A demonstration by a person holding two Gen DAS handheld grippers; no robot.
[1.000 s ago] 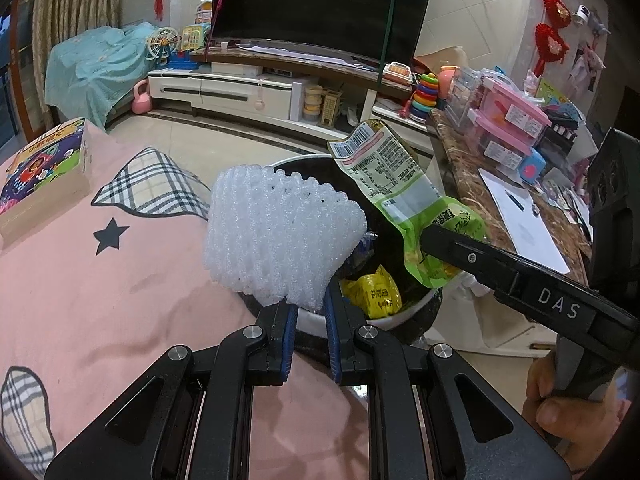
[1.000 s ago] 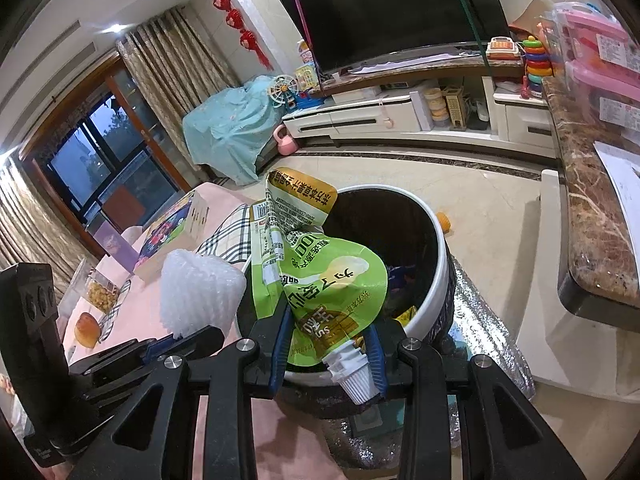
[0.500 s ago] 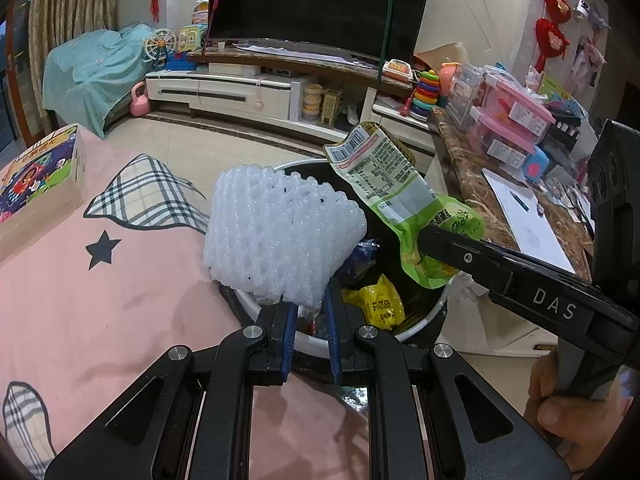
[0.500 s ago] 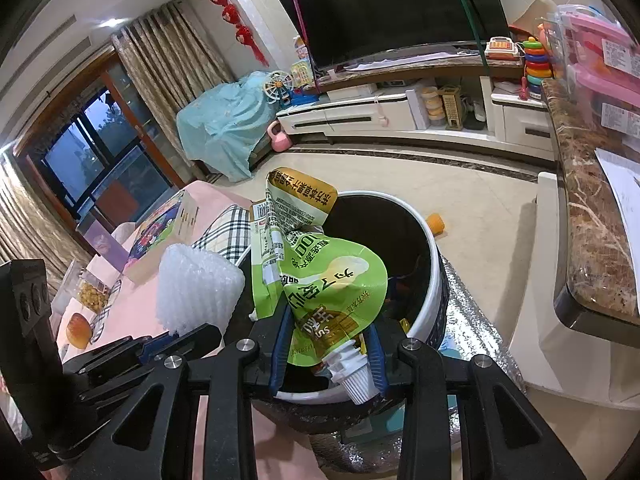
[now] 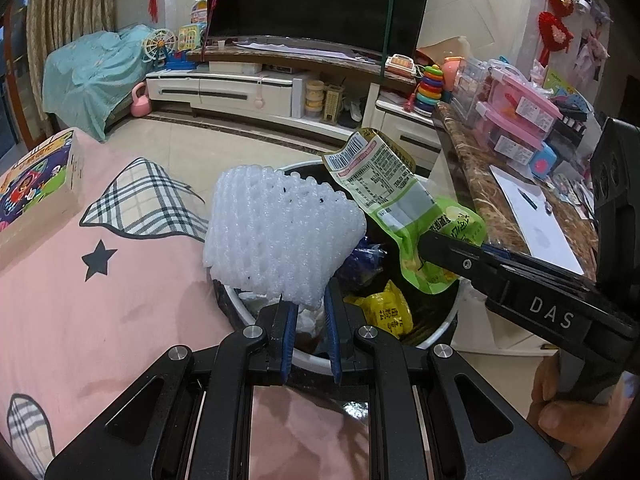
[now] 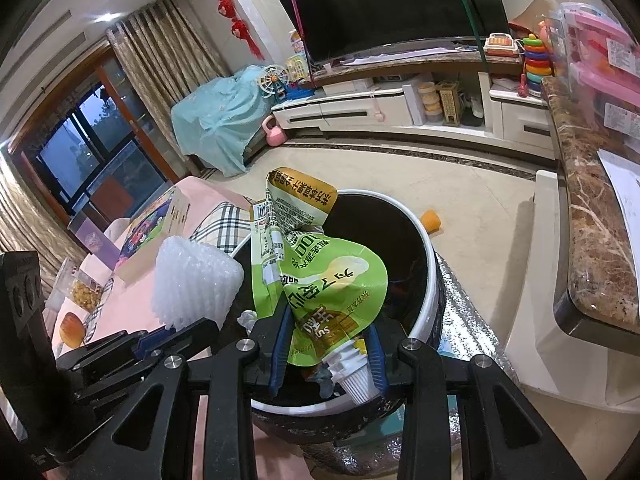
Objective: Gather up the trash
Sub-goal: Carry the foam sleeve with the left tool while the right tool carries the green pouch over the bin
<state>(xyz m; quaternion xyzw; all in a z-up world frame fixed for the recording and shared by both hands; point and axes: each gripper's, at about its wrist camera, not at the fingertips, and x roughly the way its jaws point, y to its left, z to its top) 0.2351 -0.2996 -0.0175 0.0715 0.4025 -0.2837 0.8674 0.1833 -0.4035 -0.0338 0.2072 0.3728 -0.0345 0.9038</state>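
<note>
While both pieces of trash hang over the bin (image 5: 440,330), the drop is the step in hand.
One foam net (image 5: 280,240) pinched in the left tool (image 5: 308,316); one green pouch (image 6: 320,276) clamped in the right tool (image 6: 328,344); next, seemingly, both tools must part their jaws; one bin, wrappers already inside.

White foam net (image 5: 280,236) bumpy; green pouch (image 6: 320,276) glossy plastic.

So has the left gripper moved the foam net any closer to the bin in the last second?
Yes. In the left wrist view the white foam net now overhangs more of the trash bin opening, and the bin rim sits lower in frame, nearer the left gripper.
</note>
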